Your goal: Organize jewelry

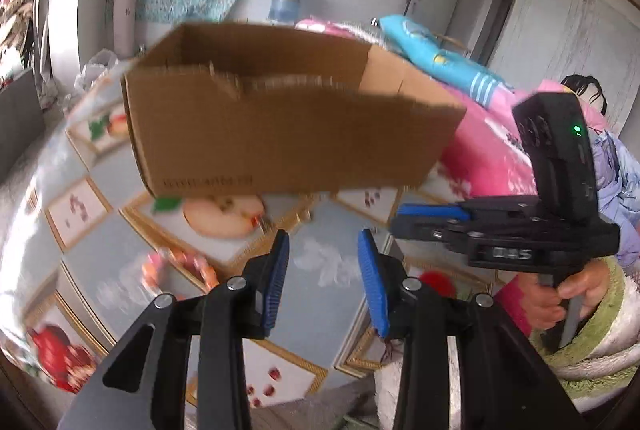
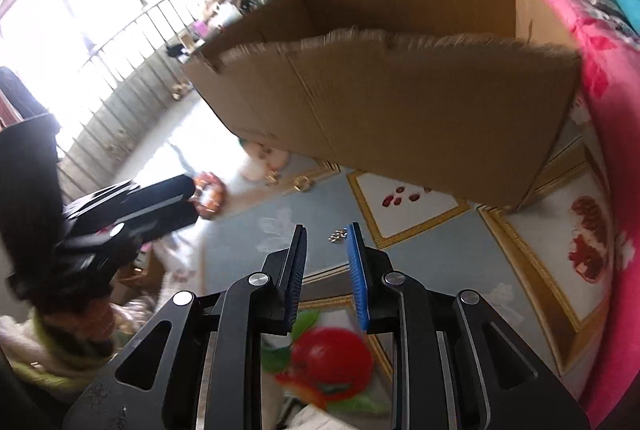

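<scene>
Both tongs [image 1: 323, 242] [image 2: 327, 236] apart, empty | box [image 1: 280, 133] ahead (torn rim)

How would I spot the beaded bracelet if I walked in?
Find the open cardboard box standing on the fruit-patterned tablecloth. On the cloth in front of its window-side corner, beyond the apple picture, lies the bracelet. It is a ring of orange and pale beads, far bigger than the tiny gold pieces nearby.
</scene>
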`<state>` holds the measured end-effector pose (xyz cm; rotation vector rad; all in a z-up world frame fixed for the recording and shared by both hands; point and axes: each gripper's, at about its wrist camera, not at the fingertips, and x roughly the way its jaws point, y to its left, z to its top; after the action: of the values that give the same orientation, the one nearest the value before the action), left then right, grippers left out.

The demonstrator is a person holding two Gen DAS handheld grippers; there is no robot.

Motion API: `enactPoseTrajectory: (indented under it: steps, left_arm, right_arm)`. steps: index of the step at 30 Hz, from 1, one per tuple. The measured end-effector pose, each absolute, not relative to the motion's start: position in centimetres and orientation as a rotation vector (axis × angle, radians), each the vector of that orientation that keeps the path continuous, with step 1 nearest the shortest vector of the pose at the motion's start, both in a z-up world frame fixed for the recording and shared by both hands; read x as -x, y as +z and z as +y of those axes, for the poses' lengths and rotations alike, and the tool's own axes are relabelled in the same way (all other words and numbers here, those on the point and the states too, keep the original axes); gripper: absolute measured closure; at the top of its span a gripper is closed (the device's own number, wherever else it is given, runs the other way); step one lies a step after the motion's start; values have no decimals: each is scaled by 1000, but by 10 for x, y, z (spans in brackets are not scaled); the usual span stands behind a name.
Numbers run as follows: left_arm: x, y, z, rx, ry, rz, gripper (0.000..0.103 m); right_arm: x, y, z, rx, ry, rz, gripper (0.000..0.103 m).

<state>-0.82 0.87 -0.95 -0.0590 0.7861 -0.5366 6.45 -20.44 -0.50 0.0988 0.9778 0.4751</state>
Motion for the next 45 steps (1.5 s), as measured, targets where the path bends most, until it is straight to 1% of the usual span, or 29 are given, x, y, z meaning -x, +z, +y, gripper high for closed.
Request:
enactPoseTrajectory:
  steps: [11, 14, 16, 17, 19, 23, 28, 33, 42, 43, 45]
  left_arm:
    - [3, -25, 6, 41, -517, 813, 68]
    - [4, -25, 0, 15, -514, 808, 68]
    - [3, -26, -6, -12, -509, 803, 68]
    - [3, -26, -8, -18, -509, 801, 68]
    - [2, -27, -13, -29, -511, 802, 68]
    - [-1, -29, -21, -48, -509, 797, 68]
    - [-5, -32, -22, -64, -498, 798, 68]
    - [-13, -34, -27, -83, -484, 800, 69]
    - [-32, -34, -40, -142, -469, 794, 69]
    - [-34, -34, -42, -153, -467, 794, 69]
    - [-38, -37, -46, -185, -460, 796, 75]
  right_arm:
    - [-61, -21, -175, 79, 437, 937, 81]
    - [-53, -21, -167, 126, 415, 924, 85]
    - [-55, -23, -167, 138, 405, 925, 92]
    - [-56, -25, -168, 133, 402, 928, 93]
    - [-58, -26, -172, 111, 402, 938, 99]
    - [-65, -26, -184, 47, 418, 960, 103]
    - [-70, -28, -216, -107, 439, 980, 103]
    - [-67, -22, -248, -236, 453, 953, 103]
    - [-61, -14, -280, -328, 482, 909, 103]
    - [-59, -12, -282, -333, 486, 907, 103]
    - [-62, -14, -277, -337, 491, 903, 103]
